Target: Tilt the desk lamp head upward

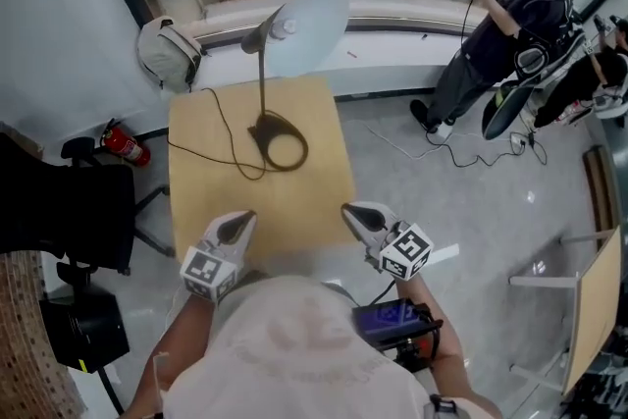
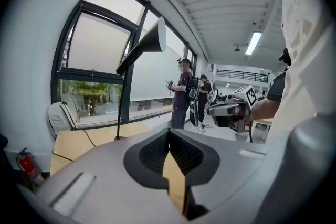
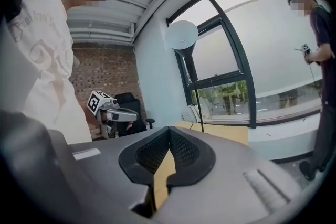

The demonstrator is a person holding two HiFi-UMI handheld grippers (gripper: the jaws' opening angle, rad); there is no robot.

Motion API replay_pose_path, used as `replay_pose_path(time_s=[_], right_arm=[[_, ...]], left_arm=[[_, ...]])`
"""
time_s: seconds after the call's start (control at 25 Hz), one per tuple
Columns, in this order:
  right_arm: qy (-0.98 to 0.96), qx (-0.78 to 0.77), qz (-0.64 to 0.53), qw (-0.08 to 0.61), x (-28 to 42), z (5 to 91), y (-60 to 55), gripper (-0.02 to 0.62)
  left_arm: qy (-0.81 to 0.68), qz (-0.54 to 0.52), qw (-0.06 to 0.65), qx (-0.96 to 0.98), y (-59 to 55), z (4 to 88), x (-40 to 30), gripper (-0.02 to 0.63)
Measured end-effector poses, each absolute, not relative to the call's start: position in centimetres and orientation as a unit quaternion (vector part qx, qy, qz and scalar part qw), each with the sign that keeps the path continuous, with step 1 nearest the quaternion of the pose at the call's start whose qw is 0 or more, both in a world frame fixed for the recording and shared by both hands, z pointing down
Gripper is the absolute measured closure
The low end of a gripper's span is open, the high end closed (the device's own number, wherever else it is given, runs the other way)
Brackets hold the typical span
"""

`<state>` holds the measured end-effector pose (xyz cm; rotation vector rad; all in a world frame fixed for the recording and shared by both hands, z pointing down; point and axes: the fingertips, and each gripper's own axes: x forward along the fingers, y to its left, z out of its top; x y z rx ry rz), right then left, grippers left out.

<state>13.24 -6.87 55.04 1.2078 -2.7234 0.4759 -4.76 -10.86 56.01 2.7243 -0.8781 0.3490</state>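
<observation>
The desk lamp stands on the square wooden table (image 1: 206,201). Its black ring base (image 1: 278,140) sits at mid-table, and a thin stem rises to the white cone head (image 1: 306,29), which is tilted up toward the window. The same lamp head shows in the left gripper view (image 2: 153,39) and in the right gripper view (image 3: 182,36). My left gripper (image 1: 238,226) hovers at the table's near edge, shut and holding nothing (image 2: 169,136). At the near right corner my right gripper (image 1: 355,214) is likewise shut on nothing (image 3: 169,136). Both are well short of the lamp.
A black cord (image 1: 221,137) runs from the lamp base across the table. A white backpack (image 1: 169,52) leans on the window ledge. A fire extinguisher (image 1: 123,145) and a black chair (image 1: 69,211) stand left of the table. A person (image 1: 500,44) stands at the back right.
</observation>
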Motion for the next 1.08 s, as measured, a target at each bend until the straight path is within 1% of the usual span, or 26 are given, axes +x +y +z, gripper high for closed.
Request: replay_pose_path(time_s=[0.12,0.28,0.52,0.8,1.08], right_arm=[[-0.9,0.4,0.168,0.04,13.9,55.7,-5.6,0.581],[-0.903,0.392,0.175,0.011,14.2,55.8,-4.4,0.581],[-0.922,0.357,0.144,0.034,12.7,55.0,-2.5,0.581],[-0.92,0.358,0.156,0.022,14.3,54.9,-0.2,0.581],[-0.925,0.346,0.155,0.022,14.1,55.2,1.1,0.581]], left_arm=[[-0.318,0.128,0.138,0.929,-9.6,56.0,-4.2,0.604],[-0.323,0.13,0.116,0.93,-8.0,55.5,-3.2,0.604],[-0.33,0.119,0.117,0.929,-5.5,55.6,-1.6,0.604],[-0.336,0.105,0.121,0.928,-3.0,56.0,0.3,0.604],[-0.349,0.101,0.123,0.924,-1.5,56.3,0.5,0.604]])
